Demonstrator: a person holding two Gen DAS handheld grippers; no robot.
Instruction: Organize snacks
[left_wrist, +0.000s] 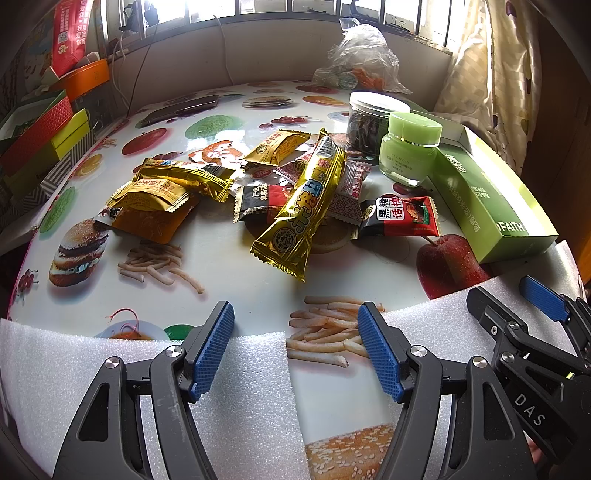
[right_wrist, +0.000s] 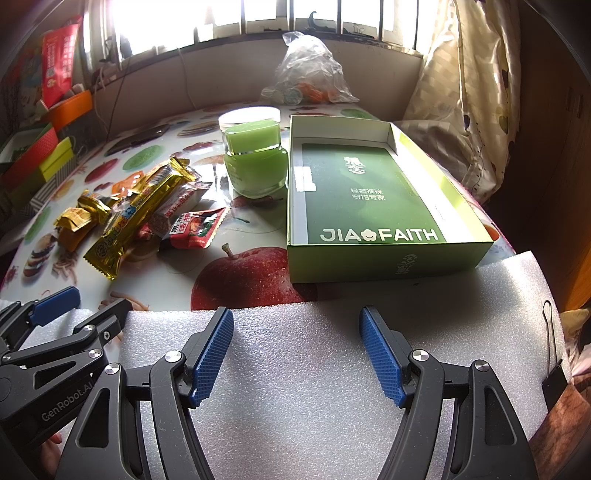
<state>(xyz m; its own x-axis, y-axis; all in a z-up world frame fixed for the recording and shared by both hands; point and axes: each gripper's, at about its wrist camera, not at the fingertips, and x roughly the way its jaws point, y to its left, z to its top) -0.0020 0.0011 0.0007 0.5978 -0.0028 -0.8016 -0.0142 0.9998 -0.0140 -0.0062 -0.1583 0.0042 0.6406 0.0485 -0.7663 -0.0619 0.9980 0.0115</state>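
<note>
A heap of snack packets lies mid-table: a long gold bar (left_wrist: 306, 206) (right_wrist: 136, 218), small gold packets (left_wrist: 155, 192), a red-and-black plum packet (left_wrist: 400, 221) (right_wrist: 197, 229) and an orange packet (left_wrist: 147, 221). An open green JIA FAITH box (right_wrist: 369, 195) (left_wrist: 487, 206) sits to their right, with only a green printed card inside. My left gripper (left_wrist: 295, 350) is open over the near table edge, nothing between its fingers. My right gripper (right_wrist: 295, 354) is open above white foam, in front of the box.
A green cream jar (left_wrist: 410, 151) (right_wrist: 255, 162) and a clear jar (left_wrist: 369, 122) of dark contents stand behind the snacks. A plastic bag (right_wrist: 306, 74) lies at the back. Stacked boxes (left_wrist: 44, 129) line the left edge. White foam sheets (right_wrist: 314, 369) cover the near edge.
</note>
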